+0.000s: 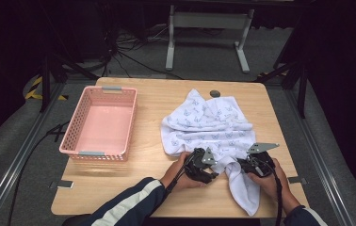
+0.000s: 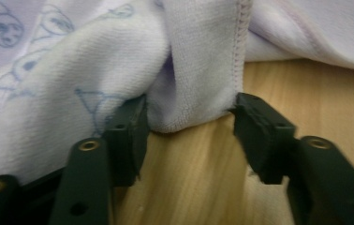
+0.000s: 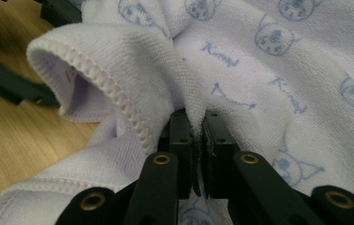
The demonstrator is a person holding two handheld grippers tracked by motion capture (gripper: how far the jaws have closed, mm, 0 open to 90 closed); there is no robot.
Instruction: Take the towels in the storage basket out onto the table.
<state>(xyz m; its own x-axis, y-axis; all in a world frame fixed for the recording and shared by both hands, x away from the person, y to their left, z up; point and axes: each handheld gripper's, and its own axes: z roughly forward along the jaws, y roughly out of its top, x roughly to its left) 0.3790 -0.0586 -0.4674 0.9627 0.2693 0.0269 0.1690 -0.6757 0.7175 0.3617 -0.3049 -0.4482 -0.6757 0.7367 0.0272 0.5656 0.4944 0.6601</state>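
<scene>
One limp, light towel (image 1: 209,125) on the tabletop (image 1: 152,101): right gripper (image 3: 197,136) jaws pinch a fold, left gripper (image 2: 189,126) jaws half-open astride its hemmed corner, the surest hold.

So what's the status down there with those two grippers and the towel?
Right gripper shut on white printed towel. Left gripper open, hemmed towel fold between its jaws, not pinched. Wooden table beneath. Pink plastic basket off left, nothing blocking.
</scene>
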